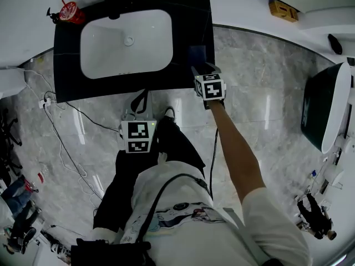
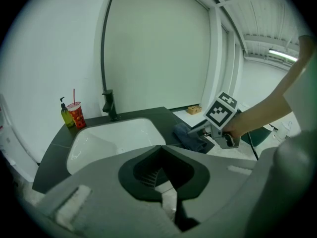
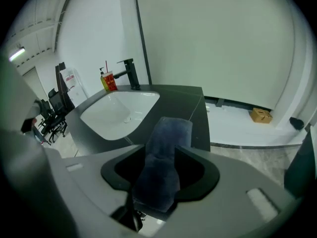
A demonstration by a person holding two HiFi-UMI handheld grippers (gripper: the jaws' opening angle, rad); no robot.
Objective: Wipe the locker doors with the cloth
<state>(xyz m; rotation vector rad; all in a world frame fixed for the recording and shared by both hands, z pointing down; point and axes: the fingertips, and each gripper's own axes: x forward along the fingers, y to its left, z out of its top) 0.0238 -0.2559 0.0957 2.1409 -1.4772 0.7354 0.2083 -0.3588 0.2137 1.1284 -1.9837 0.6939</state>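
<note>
You are at the pick-up step: your right gripper (image 1: pixel 198 71) stands spread around the folded dark blue cloth (image 3: pixel 166 143) on the right edge of the black sink counter (image 1: pixel 66 76), your left gripper (image 2: pixel 159 182) pressed together and empty, so next pinch the cloth and lift

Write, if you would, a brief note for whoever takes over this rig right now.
Left claw: shut, empty, in front of the sink counter.
Right claw: open, with the cloth between its jaws; the cloth's far end lies on the counter's right edge.
Done: no wiping can be seen.
Left: grip the cloth, find the locker doors, which are out of view, and wipe them.
</note>
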